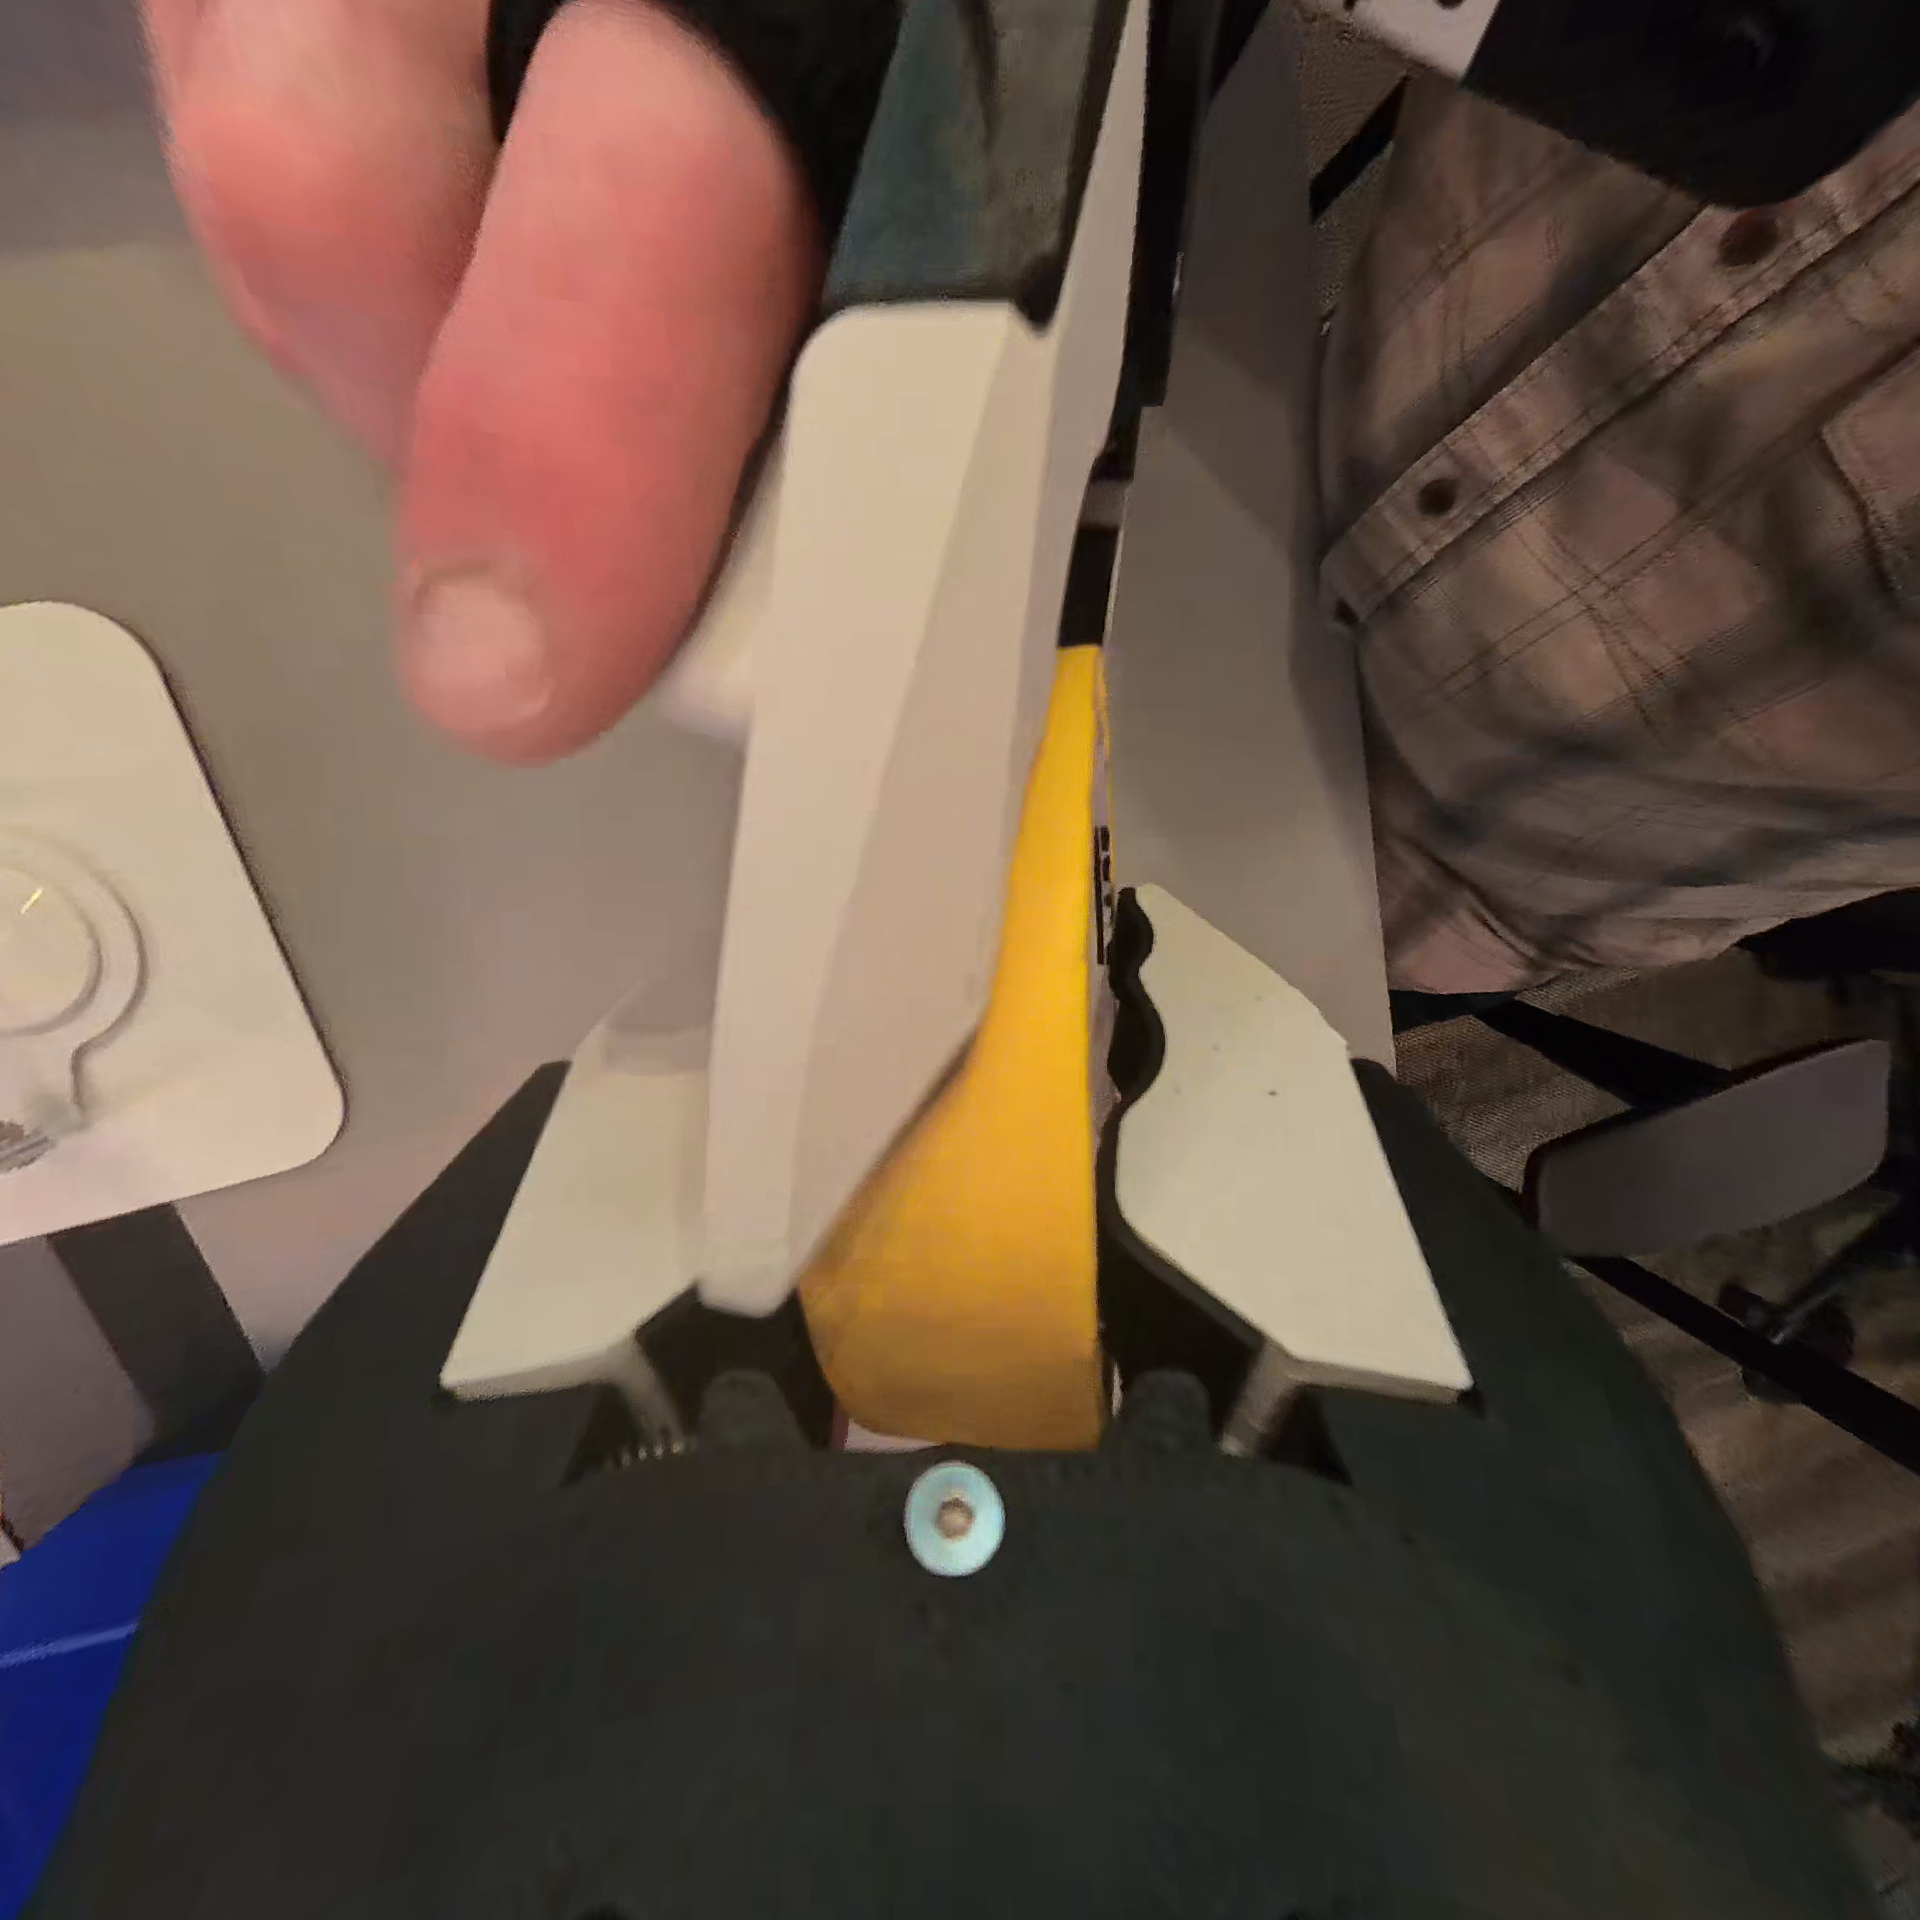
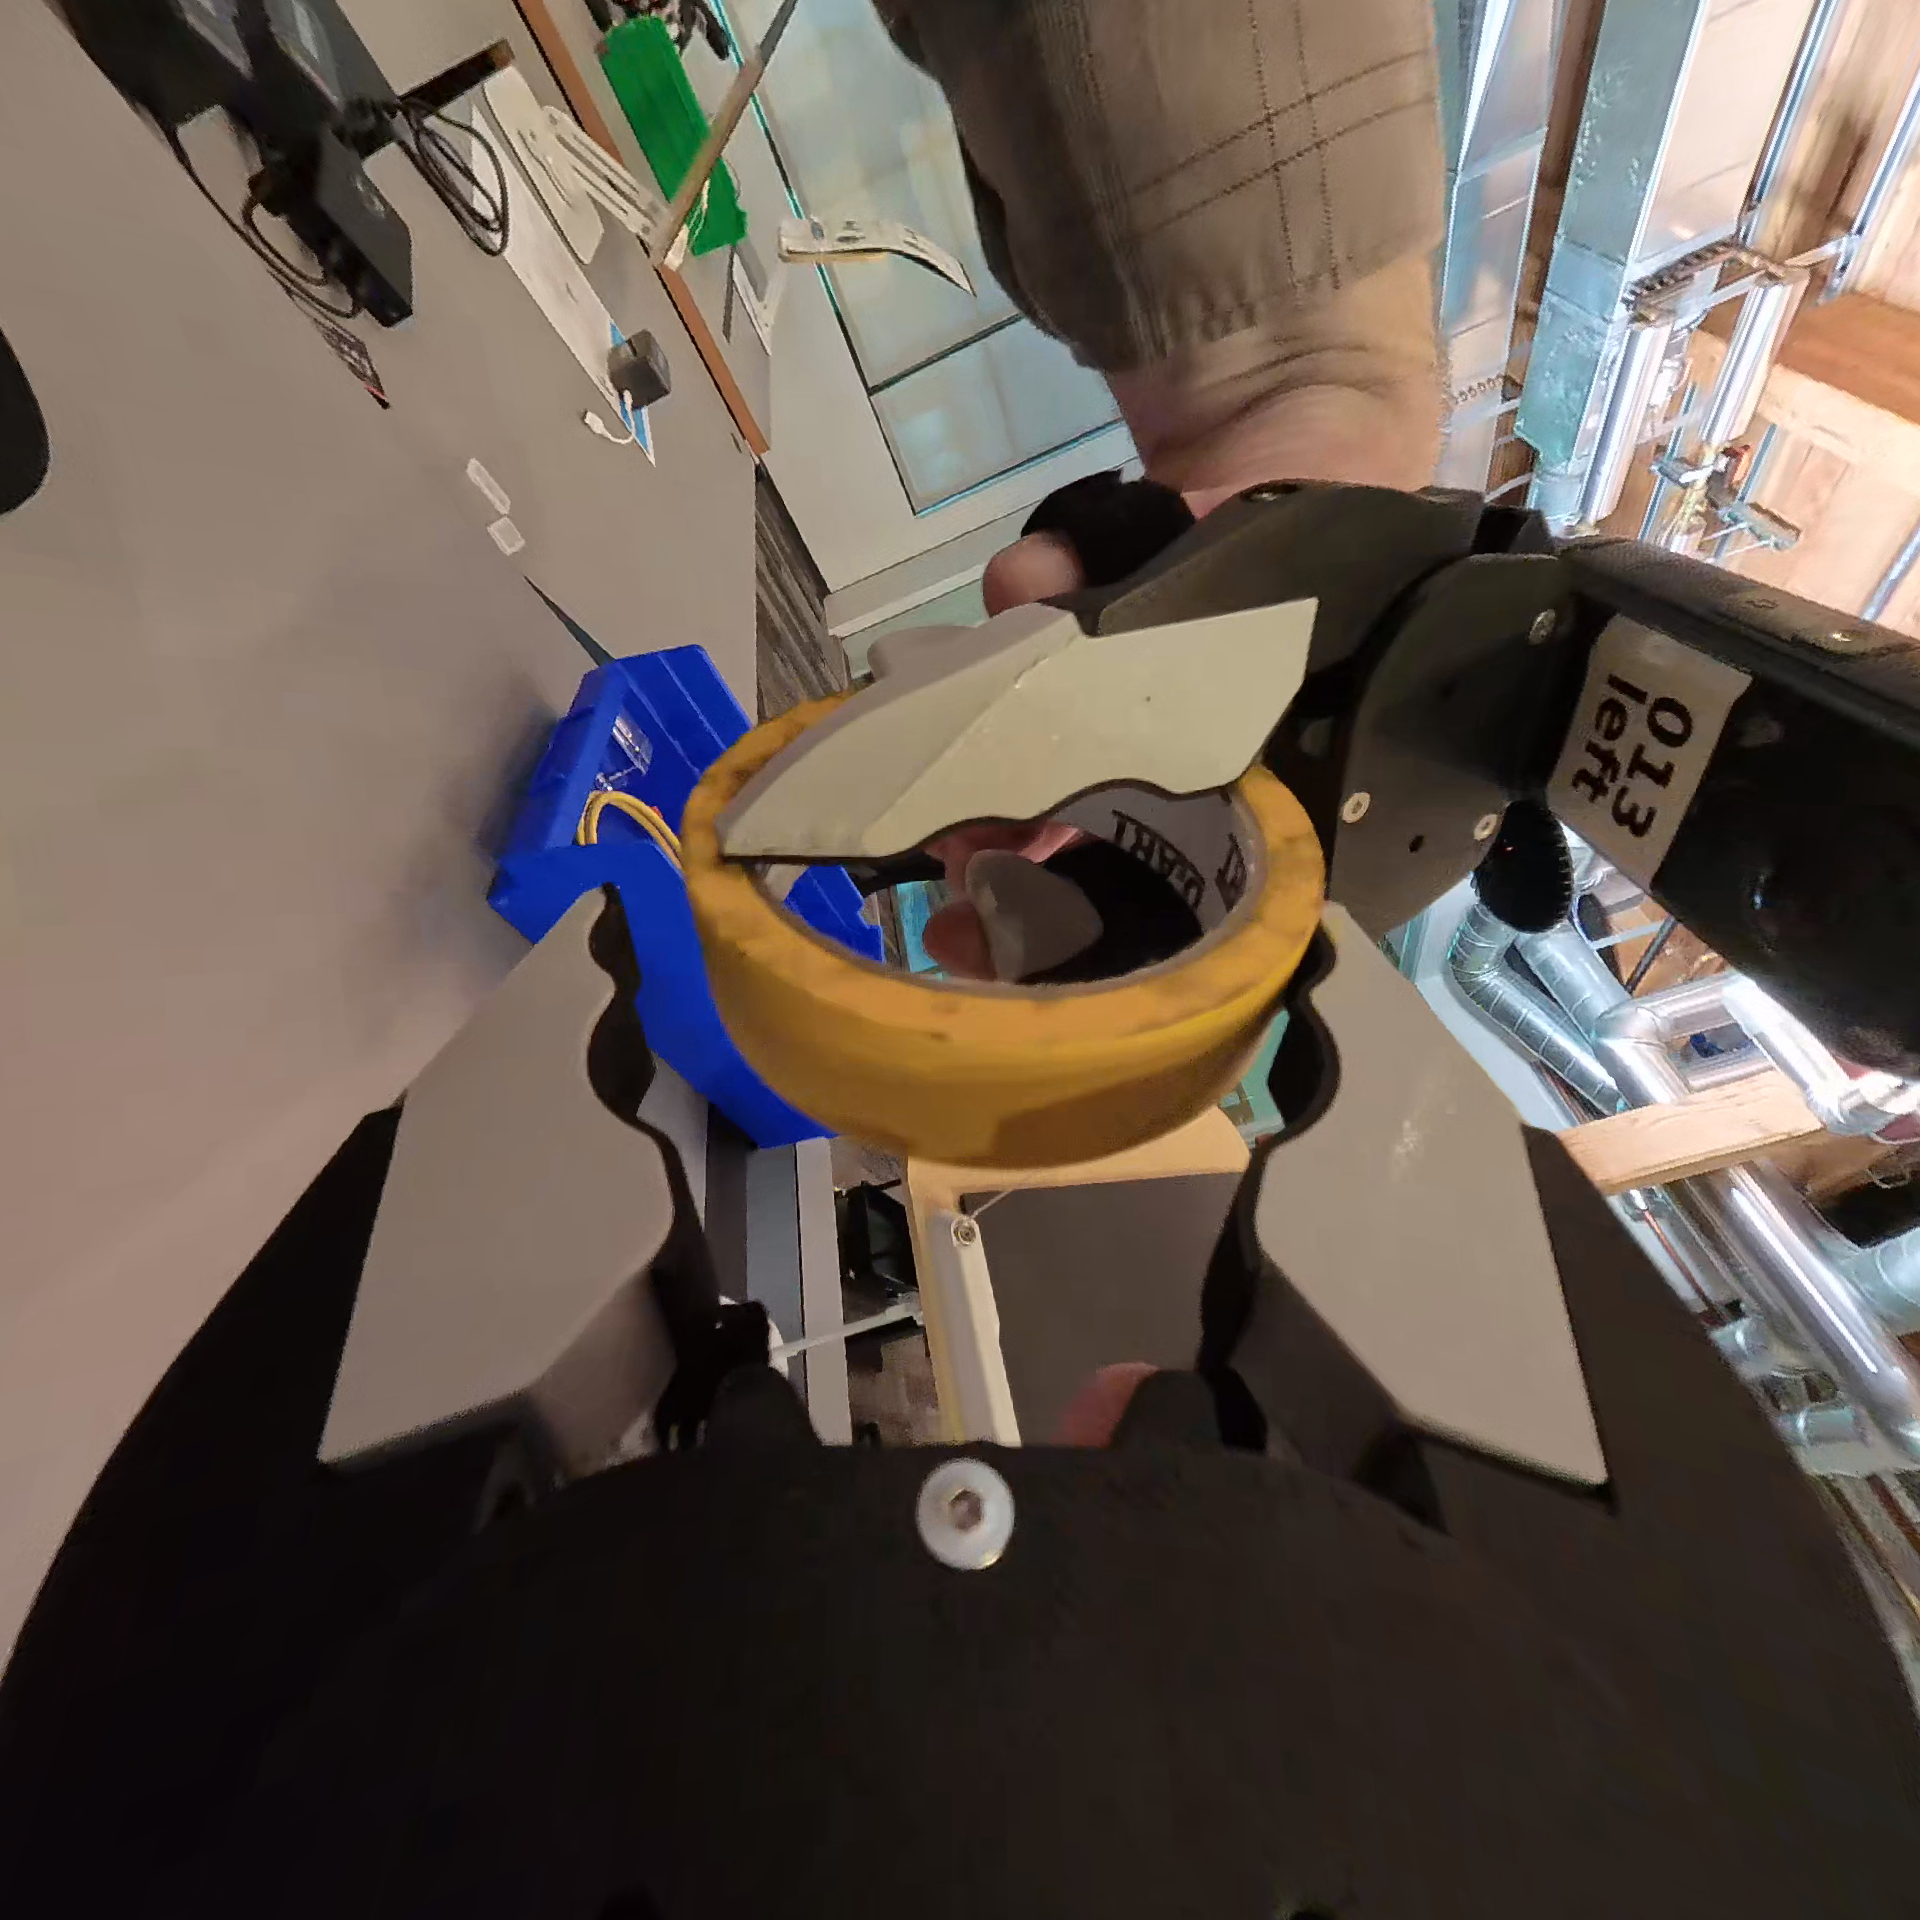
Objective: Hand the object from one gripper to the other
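Two grippers meet around one roll of yellow tape [image 2: 997,1049], a broad ring with a scuffed, darkened outer face and a pale printed core, held in the air off the table's edge. Left gripper [image 1: 873,966]: clamped across the roll's width, one pale finger lying over the upper rim and the other visible through the hole from the right wrist view; in its own view the roll is seen edge-on, pressed against its right-hand finger [image 1: 1278,1143]. Right gripper [image 2: 966,920]: jaws spread wide, the fingers flanking the roll's outer face on either side, the right-hand one touching or all but touching it, the left-hand one just beside it. In the left wrist view one finger [image 1: 883,831] of the right gripper crosses the frame and hides most of the roll's left side. A person's hand [image 1: 499,364] wraps the right gripper's handle close to the lens; a plaid shirt [image 1: 1610,520] fills the space behind. Beyond the roll, a blue bin [image 2: 623,790] sits at the near edge of a grey table [image 2: 260,727].
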The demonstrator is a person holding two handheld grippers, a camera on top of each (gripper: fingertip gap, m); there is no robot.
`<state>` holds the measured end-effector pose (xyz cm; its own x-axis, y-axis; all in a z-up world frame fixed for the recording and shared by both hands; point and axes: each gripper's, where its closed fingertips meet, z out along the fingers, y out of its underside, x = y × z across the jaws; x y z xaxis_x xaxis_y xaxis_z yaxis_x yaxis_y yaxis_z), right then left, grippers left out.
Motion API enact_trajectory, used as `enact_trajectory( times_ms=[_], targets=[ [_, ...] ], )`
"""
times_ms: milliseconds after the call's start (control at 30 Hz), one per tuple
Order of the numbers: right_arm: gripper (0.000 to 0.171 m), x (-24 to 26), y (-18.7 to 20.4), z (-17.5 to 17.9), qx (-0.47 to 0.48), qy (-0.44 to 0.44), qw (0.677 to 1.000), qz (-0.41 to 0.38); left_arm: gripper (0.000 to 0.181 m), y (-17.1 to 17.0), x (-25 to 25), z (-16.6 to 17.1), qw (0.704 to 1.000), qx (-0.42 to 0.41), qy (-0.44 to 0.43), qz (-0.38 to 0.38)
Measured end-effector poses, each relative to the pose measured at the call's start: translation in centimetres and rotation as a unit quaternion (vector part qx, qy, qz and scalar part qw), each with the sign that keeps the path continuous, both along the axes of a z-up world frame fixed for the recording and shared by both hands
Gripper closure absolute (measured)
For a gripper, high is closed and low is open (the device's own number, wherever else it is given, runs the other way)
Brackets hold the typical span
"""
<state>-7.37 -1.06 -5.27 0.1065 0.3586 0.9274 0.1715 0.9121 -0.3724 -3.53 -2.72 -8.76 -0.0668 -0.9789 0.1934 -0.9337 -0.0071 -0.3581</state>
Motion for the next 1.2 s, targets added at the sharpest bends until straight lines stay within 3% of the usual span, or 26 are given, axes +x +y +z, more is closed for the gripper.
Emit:
enact_trajectory(
  times_ms=[500,700,900,1067,1200],
  targets=[
    [0.058,0.3,-0.1,0.9,0.004,0.026,1.000,0.002,0.123,-0.7,1.1,0.1,1.000,-0.008,-0.009,-0.014],
    [0.058,0.9,0.3,1.9,0.007,0.046,0.999,-0.009,0.102,0.1,1.4,1.0,0.999,0.036,-0.018,-0.002],
    [0.058,1.5,1.0,3.0,0.022,0.068,0.997,-0.027,0.097,0.9,1.3,2.4,0.997,0.057,-0.037,0.022],
    [0.058,2.8,2.2,4.9,0.014,0.117,0.992,-0.046,0.096,2.7,0.7,4.7,0.986,0.116,-0.098,0.072],
    [0.058,4.4,2.9,7.2,0.009,0.193,0.979,-0.060,0.097,4.1,0.5,7.6,0.952,0.152,-0.224,0.142]
  ],
)
